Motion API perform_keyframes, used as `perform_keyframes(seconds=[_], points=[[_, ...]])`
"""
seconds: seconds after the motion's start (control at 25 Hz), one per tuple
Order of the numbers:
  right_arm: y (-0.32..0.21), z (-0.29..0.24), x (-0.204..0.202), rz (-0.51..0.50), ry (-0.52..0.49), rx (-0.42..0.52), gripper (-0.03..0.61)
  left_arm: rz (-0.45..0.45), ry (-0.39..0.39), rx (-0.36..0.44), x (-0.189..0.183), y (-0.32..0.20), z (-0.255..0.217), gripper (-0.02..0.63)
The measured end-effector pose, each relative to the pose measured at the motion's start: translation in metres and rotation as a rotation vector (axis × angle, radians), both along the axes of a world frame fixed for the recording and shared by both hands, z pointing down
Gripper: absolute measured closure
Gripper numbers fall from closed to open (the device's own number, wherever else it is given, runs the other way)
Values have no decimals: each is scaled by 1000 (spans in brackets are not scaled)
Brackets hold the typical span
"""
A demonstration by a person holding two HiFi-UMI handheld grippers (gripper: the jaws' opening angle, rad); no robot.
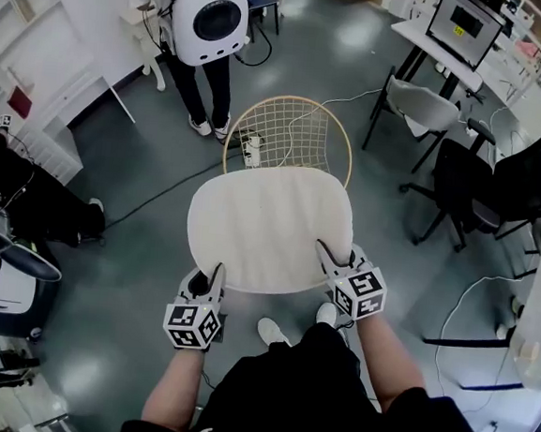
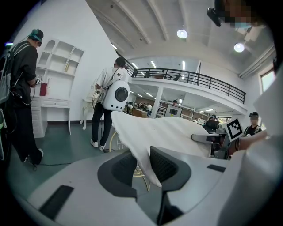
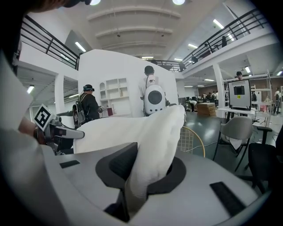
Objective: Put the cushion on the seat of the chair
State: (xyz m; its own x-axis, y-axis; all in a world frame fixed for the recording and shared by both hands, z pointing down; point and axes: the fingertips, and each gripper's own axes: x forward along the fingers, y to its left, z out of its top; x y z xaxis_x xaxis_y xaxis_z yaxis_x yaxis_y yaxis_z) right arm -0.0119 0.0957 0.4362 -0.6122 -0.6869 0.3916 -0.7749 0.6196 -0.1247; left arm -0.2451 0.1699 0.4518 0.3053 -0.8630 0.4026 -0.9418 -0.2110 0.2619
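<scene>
Together, left claw [image 1: 215,275] and right claw [image 1: 329,254] clamp near corners of the cushion [image 1: 270,222].

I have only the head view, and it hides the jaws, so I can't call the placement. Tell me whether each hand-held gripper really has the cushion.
Observer: In the left gripper view, the left hand-held gripper is shut on the thin edge of the cushion, which runs between both pads.
Operator: Now report the right one.
Observer: The right hand-held gripper is shut on a thicker, bunched fold of the cushion that fills the gap.
Operator: Check the chair from down there.
Observer: The right gripper view shows the rim of the wire chair beyond the cushion, lower in the frame than its far corner.
</scene>
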Motion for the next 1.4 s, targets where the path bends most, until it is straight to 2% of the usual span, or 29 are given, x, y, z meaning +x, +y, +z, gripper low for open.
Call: perform_keyframes(seconds=[0.32, 0.6, 1.16, 1.4], points=[[-26, -1, 1, 5, 16, 4, 499, 11, 2, 8, 1, -28, 0, 509], [-71, 3, 9, -10, 19, 2, 499, 6, -6, 8, 10, -72, -2, 509], [-196, 12, 52, -53, 18, -5, 499, -43, -2, -22, 55, -186, 13, 508], [-249, 35, 69, -53, 42, -28, 497, -46, -43, -53, 73, -239, 38, 505]])
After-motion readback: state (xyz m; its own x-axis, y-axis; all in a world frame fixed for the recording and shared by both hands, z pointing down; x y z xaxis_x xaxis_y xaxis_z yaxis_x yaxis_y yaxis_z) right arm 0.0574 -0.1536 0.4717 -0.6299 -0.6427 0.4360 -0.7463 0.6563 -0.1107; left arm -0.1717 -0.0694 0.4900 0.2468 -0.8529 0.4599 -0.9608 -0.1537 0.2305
